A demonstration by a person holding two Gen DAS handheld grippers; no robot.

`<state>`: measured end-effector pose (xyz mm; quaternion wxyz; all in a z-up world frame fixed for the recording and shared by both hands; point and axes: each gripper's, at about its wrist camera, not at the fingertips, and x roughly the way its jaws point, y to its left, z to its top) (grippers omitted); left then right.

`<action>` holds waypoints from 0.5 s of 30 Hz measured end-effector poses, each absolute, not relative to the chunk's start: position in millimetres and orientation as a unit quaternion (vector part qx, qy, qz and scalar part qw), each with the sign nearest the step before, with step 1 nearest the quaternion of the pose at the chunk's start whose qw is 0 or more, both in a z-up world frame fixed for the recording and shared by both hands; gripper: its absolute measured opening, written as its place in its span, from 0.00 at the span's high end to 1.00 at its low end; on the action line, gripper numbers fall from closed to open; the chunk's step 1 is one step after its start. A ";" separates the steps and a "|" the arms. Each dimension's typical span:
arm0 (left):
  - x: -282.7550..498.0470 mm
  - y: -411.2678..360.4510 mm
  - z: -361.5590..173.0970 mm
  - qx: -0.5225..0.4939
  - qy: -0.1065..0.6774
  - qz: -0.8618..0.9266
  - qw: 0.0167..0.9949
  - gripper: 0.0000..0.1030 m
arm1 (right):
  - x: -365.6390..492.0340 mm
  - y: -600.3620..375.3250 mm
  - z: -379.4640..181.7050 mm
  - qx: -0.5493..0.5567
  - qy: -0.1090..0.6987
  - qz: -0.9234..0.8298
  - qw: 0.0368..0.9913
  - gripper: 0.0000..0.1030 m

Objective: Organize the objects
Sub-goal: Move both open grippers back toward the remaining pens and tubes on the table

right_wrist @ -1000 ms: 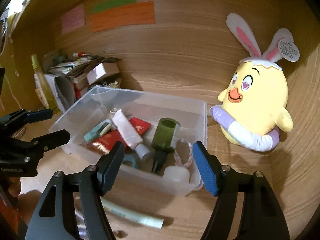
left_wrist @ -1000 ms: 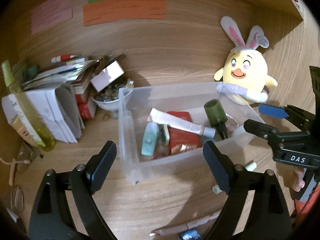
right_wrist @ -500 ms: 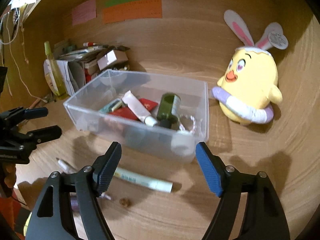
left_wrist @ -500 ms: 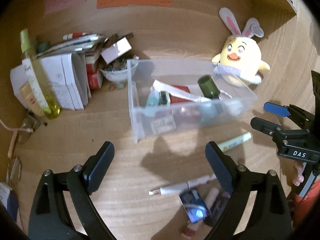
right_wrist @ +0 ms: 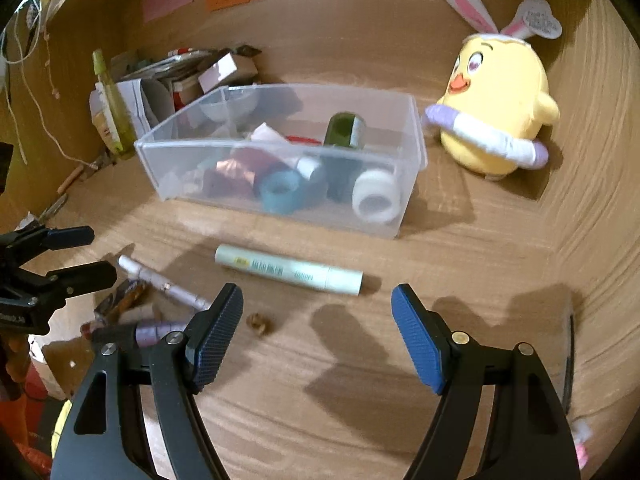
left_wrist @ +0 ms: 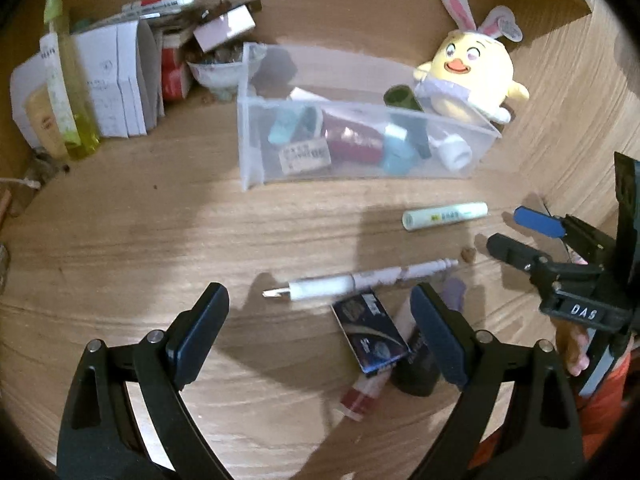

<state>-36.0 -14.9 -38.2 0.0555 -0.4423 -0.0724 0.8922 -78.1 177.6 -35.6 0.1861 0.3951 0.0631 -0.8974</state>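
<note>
Both tools have drawn back and tipped down from over the clear bin (left_wrist: 256, 148), so the loose things on the tabletop (left_wrist: 160, 240) in front of it now fill the lower half of each view. The left tool (left_wrist: 320, 336) stands wide open with nothing between its pads. The right tool (right_wrist: 318, 336) is also open and empty, its jaws having just widened a little.

The mint-green tube (right_wrist: 288, 270) lies flat just above the right tool, at centre frame. Judged from this, it is the next pick: come down across its middle, pads square to its long side, so it cannot roll or swivel.

Below the left tool's centre lie a white pen (left_wrist: 352, 284), a dark blue box (left_wrist: 370, 334) and a red-ended tube (left_wrist: 362, 394), close together and partly overlapping; take the top one first.

Counted loose on the tabletop: one green tube, one white pen, one blue box, at least two more small tubes, too blurred to be sure. One bin, one yellow plush chick (right_wrist: 498, 112) beside it.
</note>
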 end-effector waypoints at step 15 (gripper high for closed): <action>-26.2 -30.5 -49.9 -0.441 -0.036 0.897 -0.003 0.12 | -60.9 160.5 -44.2 0.399 0.088 -0.889 0.206 0.34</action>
